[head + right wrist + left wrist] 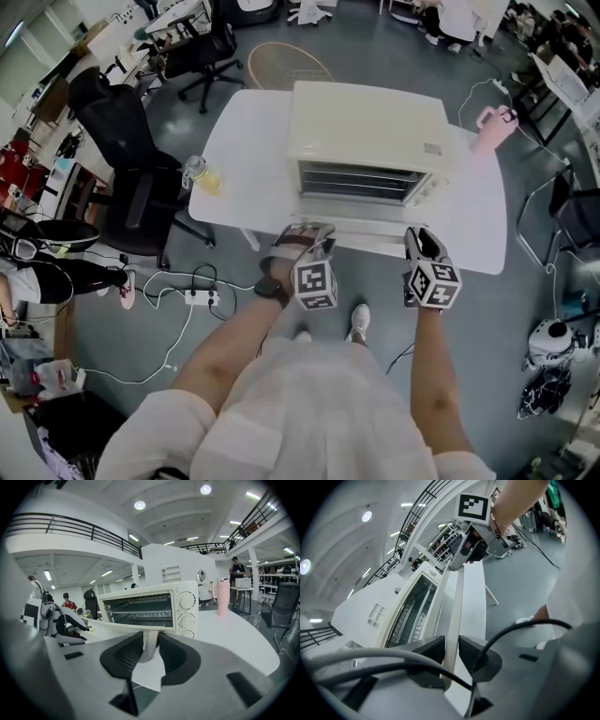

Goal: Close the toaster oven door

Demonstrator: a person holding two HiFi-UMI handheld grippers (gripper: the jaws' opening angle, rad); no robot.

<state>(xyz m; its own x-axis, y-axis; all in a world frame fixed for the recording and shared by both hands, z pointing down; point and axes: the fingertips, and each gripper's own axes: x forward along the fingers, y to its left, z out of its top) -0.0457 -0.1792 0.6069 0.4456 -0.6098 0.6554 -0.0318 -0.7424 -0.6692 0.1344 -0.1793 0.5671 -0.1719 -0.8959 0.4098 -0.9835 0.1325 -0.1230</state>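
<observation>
One white surface carries the toaster oven at its middle. Its door is folded fully down toward the person, so none of the closing is done yet. Along the door's front edge runs the handle. The left claw seems pinched on it near one end, and the right claw clamps the other. Swinging the door up remains.

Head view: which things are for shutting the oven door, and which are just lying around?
For the job: toaster oven, its open door, door handle, left gripper and right gripper, both clamped on that handle.

Just lying about: pink bottle, cup with yellow liquid, office chair, power strip.
</observation>
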